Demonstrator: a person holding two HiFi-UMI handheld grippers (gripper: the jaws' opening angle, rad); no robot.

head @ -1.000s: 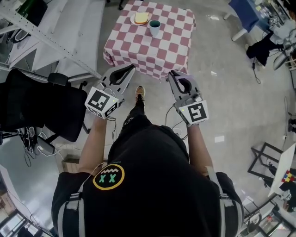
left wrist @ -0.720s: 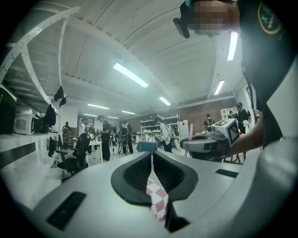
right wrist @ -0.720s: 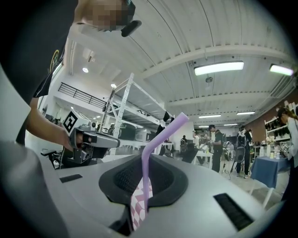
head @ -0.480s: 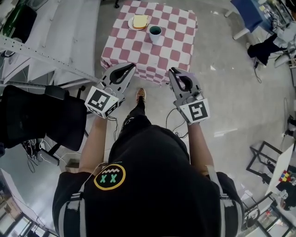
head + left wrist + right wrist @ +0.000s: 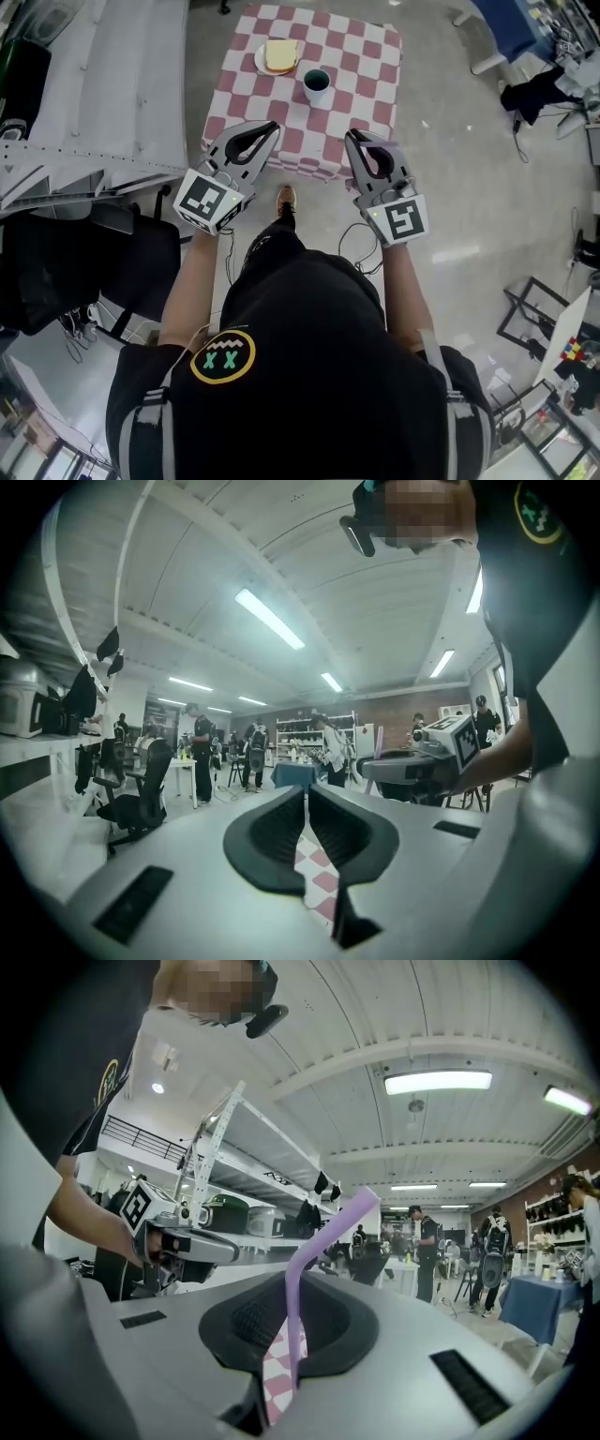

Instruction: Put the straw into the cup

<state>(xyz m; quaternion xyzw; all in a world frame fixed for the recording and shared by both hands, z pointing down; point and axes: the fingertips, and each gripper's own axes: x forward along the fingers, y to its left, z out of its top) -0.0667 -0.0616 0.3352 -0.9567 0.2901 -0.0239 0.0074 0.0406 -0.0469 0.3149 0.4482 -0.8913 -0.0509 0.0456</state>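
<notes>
A purple bendy straw [image 5: 298, 1283] stands upright between the jaws of my right gripper [image 5: 289, 1283], which is shut on it; its bent top [image 5: 349, 1207] leans to the right. In the head view the right gripper [image 5: 352, 136] hangs just short of the near edge of the red-and-white checkered table [image 5: 356, 56]. A white cup with a dark inside [image 5: 316, 82] stands on that table, a little ahead of both grippers. My left gripper [image 5: 274, 127] is held beside the right one, its jaws shut and empty [image 5: 307, 791].
A plate with a piece of bread [image 5: 278, 56] lies behind and left of the cup. A black office chair [image 5: 66, 262] and grey metal racking [image 5: 112, 103] are on the left. A blue table [image 5: 511, 23] stands at the far right. Several people stand in the background.
The person has walked towards the checkered table, which now sits lower and nearer in the head view. Both grippers came forward together; their jaws have not changed.
</notes>
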